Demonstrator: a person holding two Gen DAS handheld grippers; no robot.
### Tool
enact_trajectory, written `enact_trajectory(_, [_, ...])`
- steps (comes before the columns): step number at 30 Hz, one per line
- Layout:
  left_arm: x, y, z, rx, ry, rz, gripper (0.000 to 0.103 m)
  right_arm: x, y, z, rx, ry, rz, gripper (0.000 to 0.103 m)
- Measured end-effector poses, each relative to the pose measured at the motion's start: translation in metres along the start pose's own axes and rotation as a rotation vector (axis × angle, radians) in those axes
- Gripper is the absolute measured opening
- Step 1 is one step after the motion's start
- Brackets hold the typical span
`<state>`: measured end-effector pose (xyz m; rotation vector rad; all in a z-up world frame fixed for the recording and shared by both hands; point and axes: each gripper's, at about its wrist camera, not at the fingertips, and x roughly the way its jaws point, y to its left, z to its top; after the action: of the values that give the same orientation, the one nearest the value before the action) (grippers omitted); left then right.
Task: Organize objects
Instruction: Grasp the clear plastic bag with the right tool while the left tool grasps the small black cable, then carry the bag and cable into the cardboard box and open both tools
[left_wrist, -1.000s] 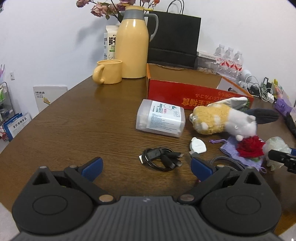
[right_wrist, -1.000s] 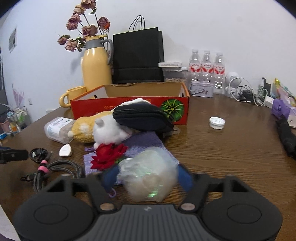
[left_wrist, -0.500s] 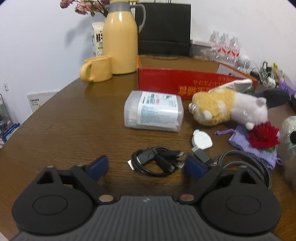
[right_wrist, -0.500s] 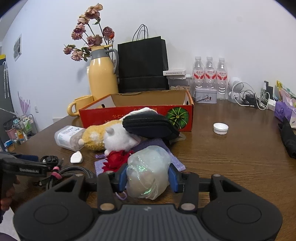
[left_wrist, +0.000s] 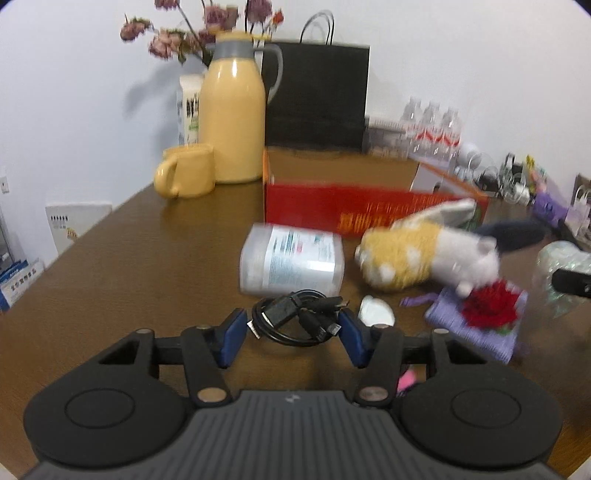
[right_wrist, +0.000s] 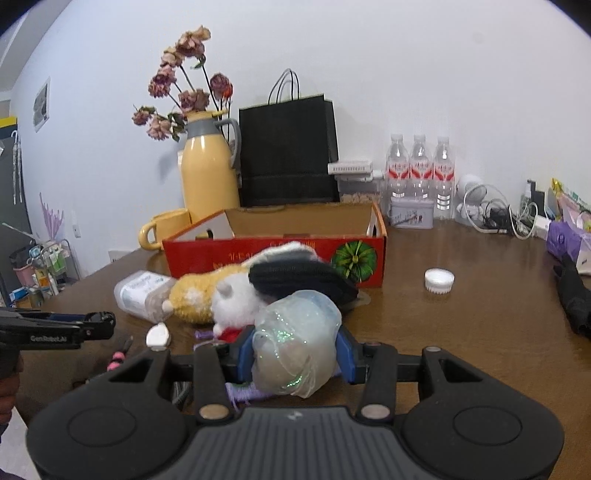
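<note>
A coiled black USB cable (left_wrist: 291, 317) lies on the brown table (left_wrist: 147, 266) between the blue pads of my left gripper (left_wrist: 291, 338). Its jaws are closing, and a thin gap still shows at the left pad. The same gripper enters the right wrist view from the left edge (right_wrist: 99, 325). My right gripper (right_wrist: 295, 350) is shut on a translucent glittery bag (right_wrist: 295, 339), which also shows at the right of the left wrist view (left_wrist: 561, 266). Behind stands an open red cardboard box (right_wrist: 277, 254).
A yellow and white plush toy (left_wrist: 417, 258), a clear labelled container (left_wrist: 291, 258), a white charger (left_wrist: 375, 312) and a purple pouch with a red rose (left_wrist: 487, 310) lie before the box. A yellow flask (left_wrist: 232, 122), mug (left_wrist: 188, 170) and black paper bag (left_wrist: 317, 96) stand behind. A white cap (right_wrist: 439, 278) lies right.
My left gripper moved forward to the cable and its jaws narrowed around it. My right gripper closed on the glittery bag and tipped upward with it.
</note>
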<state>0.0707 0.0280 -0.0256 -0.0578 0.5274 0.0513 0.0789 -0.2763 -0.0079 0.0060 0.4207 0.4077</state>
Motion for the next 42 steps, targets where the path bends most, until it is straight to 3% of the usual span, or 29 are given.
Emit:
enact_trajectory(10, [0.003,-0.013,0.069,0.007,-0.179,-0.030,0.056,0.012,-0.002,0.053,-0.053,-0.138,0.003,0.044])
enact_trajectory(17, [0.043,-0.036,0.119,-0.004,-0.212,-0.045,0.056,0.063,-0.004,0.108,-0.073,-0.171,0.026,0.044])
enact_trajectory(23, [0.095,-0.050,0.151,-0.020,-0.172,-0.022,0.056,0.132,-0.006,0.140,-0.072,-0.116,0.026,0.044])
enact_trajectory(27, [0.131,-0.053,0.165,-0.035,-0.148,0.020,0.056,0.181,-0.016,0.148,-0.054,-0.012,0.002,0.044])
enact_trajectory(33, [0.176,-0.058,0.154,-0.006,-0.042,0.061,0.056,0.222,-0.032,0.135,-0.032,0.117,-0.062,0.045])
enact_trajectory(36, [0.181,-0.061,0.148,0.015,-0.023,0.060,0.059,0.228,-0.033,0.129,-0.029,0.145,-0.060,0.052])
enact_trajectory(38, [0.179,-0.061,0.147,0.019,-0.032,0.054,0.078,0.228,-0.031,0.127,-0.036,0.148,-0.056,0.062])
enact_trajectory(39, [0.175,-0.061,0.147,0.013,-0.048,0.055,0.096,0.227,-0.031,0.128,-0.039,0.146,-0.059,0.076])
enact_trajectory(40, [0.173,-0.060,0.148,0.002,-0.067,0.090,0.103,0.226,-0.030,0.128,-0.042,0.143,-0.068,0.089])
enact_trajectory(42, [0.171,-0.057,0.151,-0.012,-0.082,0.100,0.103,0.223,-0.028,0.130,-0.042,0.139,-0.090,0.103])
